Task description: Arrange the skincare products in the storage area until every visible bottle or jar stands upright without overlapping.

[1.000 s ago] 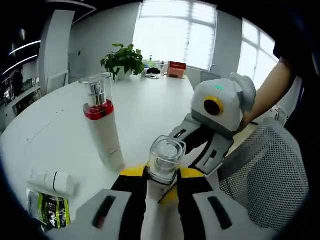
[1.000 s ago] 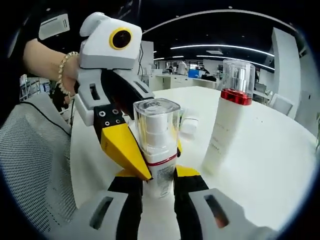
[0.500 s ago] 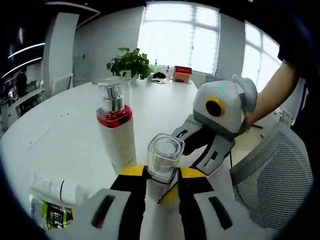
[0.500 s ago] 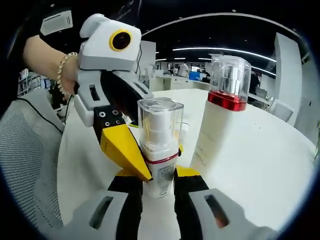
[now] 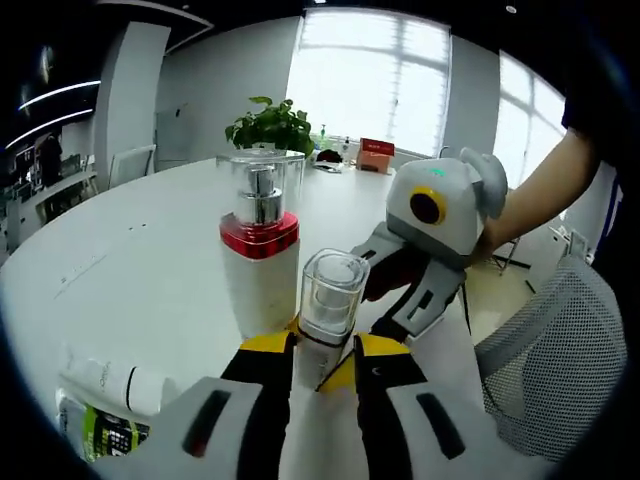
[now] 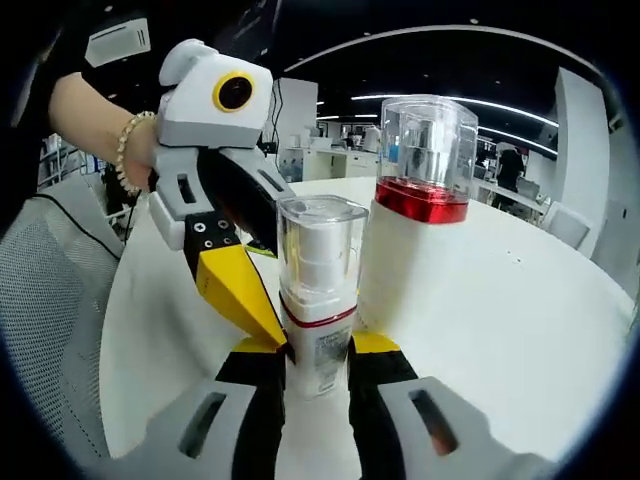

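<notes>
Here both grippers clamped the same small bottle [image 5: 327,320], an upright pump bottle with a clear cap and a thin red band round its neck, held at the near edge of the round white table [image 5: 130,260]. In the left gripper view the left gripper [image 5: 320,362] pinched the bottle's lower body between its yellow-tipped jaws, while the right gripper [image 5: 405,300] reached in from the right, a hand [image 5: 500,225] behind it. In the right gripper view the right gripper [image 6: 318,362] held the bottle [image 6: 318,300] from its side, and the left gripper [image 6: 245,300] came in from the left with one yellow jaw pressed against the bottle. Whether the bottle's base touched the table could not be told, as the jaws hid it. Just behind it stood a taller bottle [image 5: 260,260], white with a red collar and a clear cap, upright and very close, perhaps touching. A white tube [image 5: 110,380] lay on its side at the lower left of the left gripper view, beside a green-printed packet [image 5: 105,432]. A potted plant [image 5: 272,125] stood at the table's far side, and a mesh chair [image 5: 545,370] sat beside the table.
</notes>
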